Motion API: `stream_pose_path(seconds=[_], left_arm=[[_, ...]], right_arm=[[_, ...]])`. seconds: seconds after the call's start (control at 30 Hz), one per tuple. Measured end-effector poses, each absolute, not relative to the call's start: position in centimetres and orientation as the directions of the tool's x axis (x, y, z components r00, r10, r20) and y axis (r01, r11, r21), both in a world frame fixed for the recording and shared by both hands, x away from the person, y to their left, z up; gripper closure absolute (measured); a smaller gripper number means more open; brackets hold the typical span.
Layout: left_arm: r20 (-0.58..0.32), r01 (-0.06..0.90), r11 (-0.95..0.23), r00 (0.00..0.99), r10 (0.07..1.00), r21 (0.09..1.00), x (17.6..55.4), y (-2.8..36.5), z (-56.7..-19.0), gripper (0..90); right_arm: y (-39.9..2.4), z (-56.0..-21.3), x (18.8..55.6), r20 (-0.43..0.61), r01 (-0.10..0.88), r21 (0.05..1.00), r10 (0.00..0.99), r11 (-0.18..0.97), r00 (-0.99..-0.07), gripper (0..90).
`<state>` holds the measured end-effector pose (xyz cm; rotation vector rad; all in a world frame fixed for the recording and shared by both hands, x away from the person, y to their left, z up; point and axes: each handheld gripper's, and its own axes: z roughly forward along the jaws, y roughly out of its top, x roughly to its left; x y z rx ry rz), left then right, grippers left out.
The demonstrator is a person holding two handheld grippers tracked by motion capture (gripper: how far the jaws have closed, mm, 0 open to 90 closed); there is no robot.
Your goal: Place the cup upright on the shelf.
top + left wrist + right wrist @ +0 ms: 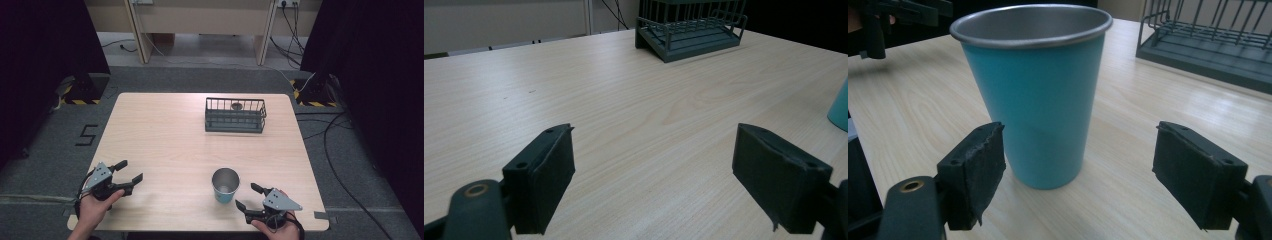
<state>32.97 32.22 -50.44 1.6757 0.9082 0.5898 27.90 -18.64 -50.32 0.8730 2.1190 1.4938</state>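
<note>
On table (165,135), near edge: teal metal cup (225,185) upright, just ahead of right gripper (250,197), jaws wide, empty | left gripper (131,171) near left corner, jaws wide, empty | dark wire basket (235,115) far side, well apart from cup.

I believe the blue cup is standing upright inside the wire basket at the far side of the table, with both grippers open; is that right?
Not quite: the blue cup stands upright on the bare table near the right gripper, well apart from the wire basket, as the high view shows. The basket is at the far side, and the right and left gripper are both open.
</note>
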Motion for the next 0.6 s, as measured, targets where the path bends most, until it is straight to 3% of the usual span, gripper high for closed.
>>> stream_pose_path(seconds=[0.6], left_arm=[[-0.064, 0.269, -0.119, 0.585, 0.808, 0.956, 32.9, 32.2, -50.4, 16.5]], right_arm=[[-16.7, -49.8, 28.9, 0.016, 0.241, 0.932, 0.636, 0.269, -0.771, 18.8]])
